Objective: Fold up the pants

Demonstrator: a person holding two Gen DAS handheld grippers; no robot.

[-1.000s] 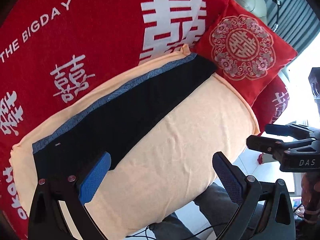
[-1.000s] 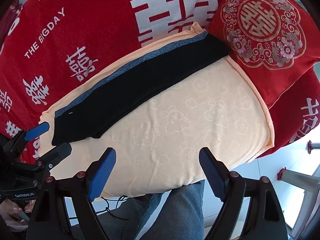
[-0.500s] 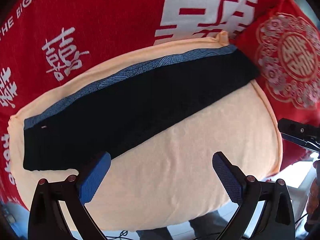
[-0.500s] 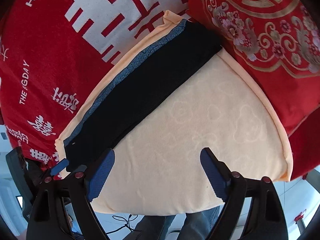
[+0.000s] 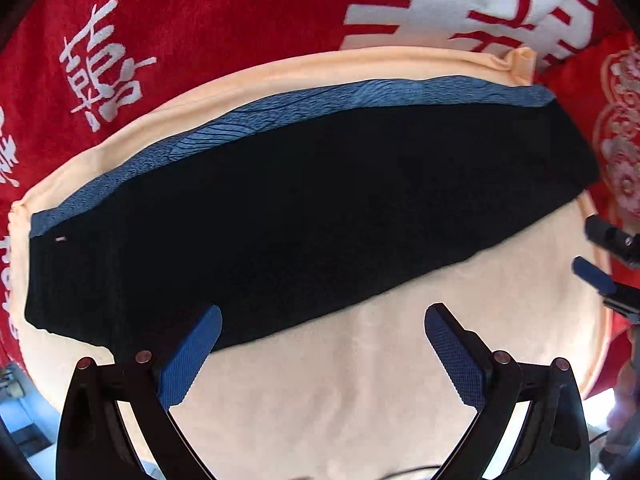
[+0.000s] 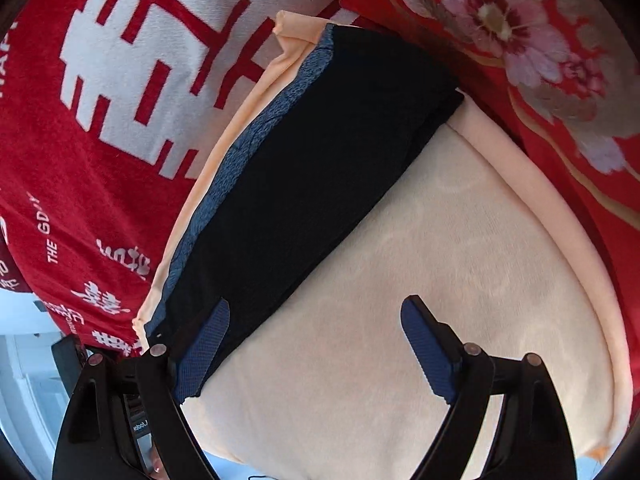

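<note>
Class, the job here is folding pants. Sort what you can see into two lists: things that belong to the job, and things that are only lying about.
Belongs to the job:
- black pants with a blue side stripe, lying flat
- left gripper, open
- right gripper, open
- peach towel under the pants

Only lying about:
- red blanket with white characters
- red embroidered cushion
</note>
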